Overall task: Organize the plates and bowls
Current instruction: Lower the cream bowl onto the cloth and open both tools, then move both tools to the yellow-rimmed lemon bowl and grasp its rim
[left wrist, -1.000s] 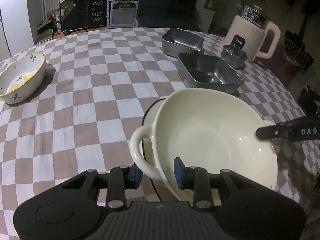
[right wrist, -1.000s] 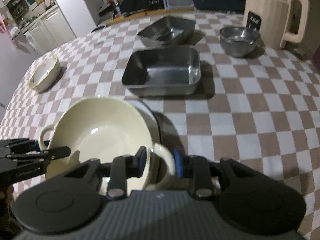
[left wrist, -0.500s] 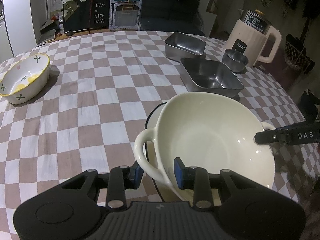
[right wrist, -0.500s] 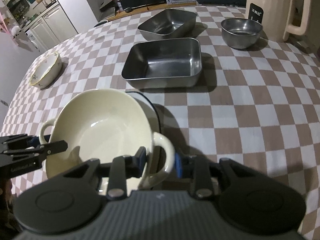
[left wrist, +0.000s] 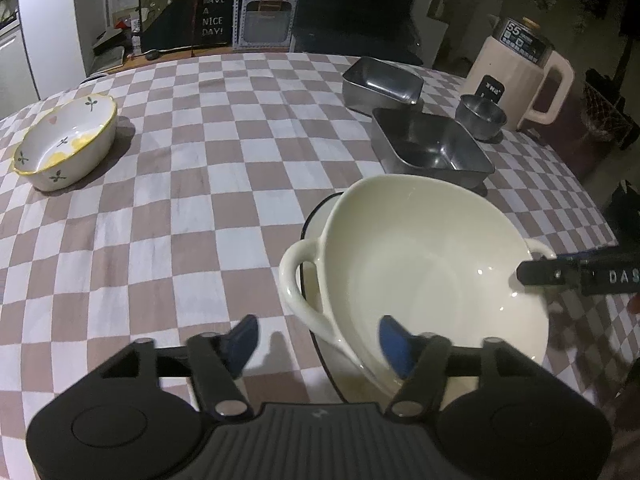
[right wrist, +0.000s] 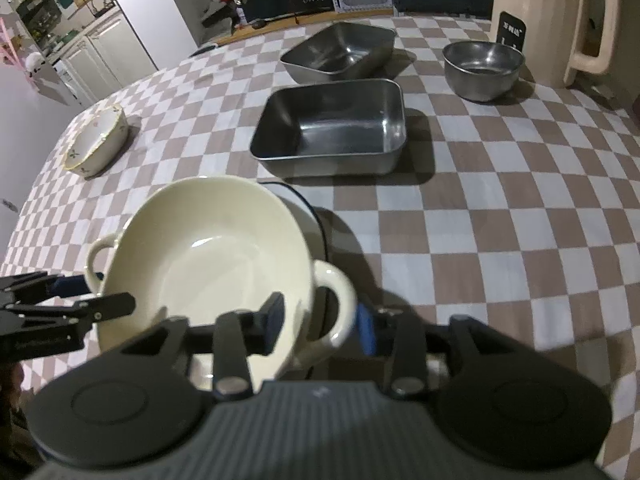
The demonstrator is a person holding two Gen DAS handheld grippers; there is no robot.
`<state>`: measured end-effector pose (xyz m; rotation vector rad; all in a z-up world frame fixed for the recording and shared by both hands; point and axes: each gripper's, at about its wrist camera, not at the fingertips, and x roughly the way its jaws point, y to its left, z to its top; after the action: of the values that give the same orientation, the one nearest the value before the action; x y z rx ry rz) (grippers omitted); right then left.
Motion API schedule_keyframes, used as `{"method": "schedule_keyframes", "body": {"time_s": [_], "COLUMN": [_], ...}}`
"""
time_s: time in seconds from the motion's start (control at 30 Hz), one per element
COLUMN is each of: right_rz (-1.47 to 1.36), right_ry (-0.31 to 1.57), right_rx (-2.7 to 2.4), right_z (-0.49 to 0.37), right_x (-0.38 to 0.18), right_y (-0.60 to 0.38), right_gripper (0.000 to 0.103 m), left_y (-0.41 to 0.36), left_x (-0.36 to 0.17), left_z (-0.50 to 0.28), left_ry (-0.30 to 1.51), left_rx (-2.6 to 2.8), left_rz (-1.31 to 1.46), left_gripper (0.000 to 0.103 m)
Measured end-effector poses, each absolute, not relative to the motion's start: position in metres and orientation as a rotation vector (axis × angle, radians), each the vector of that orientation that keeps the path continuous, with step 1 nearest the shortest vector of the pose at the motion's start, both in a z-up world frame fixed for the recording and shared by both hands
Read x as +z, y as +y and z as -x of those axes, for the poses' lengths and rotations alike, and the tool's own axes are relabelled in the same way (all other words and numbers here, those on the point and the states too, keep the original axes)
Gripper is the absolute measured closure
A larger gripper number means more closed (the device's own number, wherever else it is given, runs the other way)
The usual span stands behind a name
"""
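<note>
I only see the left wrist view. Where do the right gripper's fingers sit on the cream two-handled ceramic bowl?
Observer: The right gripper straddles the right handle of the cream two-handled ceramic bowl. One finger is inside the rim and the other is outside the handle loop.
Operator: Is it clamped on?
Observer: I cannot tell. Its blue pads sit close to the handle, but blur hides any contact.
Operator: Is anything inside the round steel bowl by the jug?
Observer: The right wrist view looks down into the round steel bowl, and nothing shows inside it.
</note>
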<state>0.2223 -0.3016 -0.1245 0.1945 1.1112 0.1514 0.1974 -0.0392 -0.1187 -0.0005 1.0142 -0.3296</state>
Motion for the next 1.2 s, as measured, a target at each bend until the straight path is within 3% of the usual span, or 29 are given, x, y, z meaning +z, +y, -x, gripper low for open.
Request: {"method": "schedule_keyframes", "body": {"time_s": [0.17, 0.47, 1.2], "right_rz": [-0.201, -0.205, -0.211], "right_ry": [1.106, 1.068, 0.867], "right_rx": [0.159, 0.146, 0.159], "right_z": [-0.214, -0.2, -0.232], "right_x": [-0.123, -0.113, -0.075], "right_y": [-0.303, -0.309, -0.256], "right_gripper": [0.029, 0.0, 0.0], "left_y": [-0.041, -0.041, 0.04], "left_x": [-0.107, -0.087, -0.024], "left_z": [-0.192, -0.179, -0.195], "left_ry": [0.998, 0.949, 0.767], "left_rx": [-0.323, -0.296, -0.197], "left_rz": [0.027, 0.037, 0.105], "left_gripper": [0.013, 0.002, 0.0]}}
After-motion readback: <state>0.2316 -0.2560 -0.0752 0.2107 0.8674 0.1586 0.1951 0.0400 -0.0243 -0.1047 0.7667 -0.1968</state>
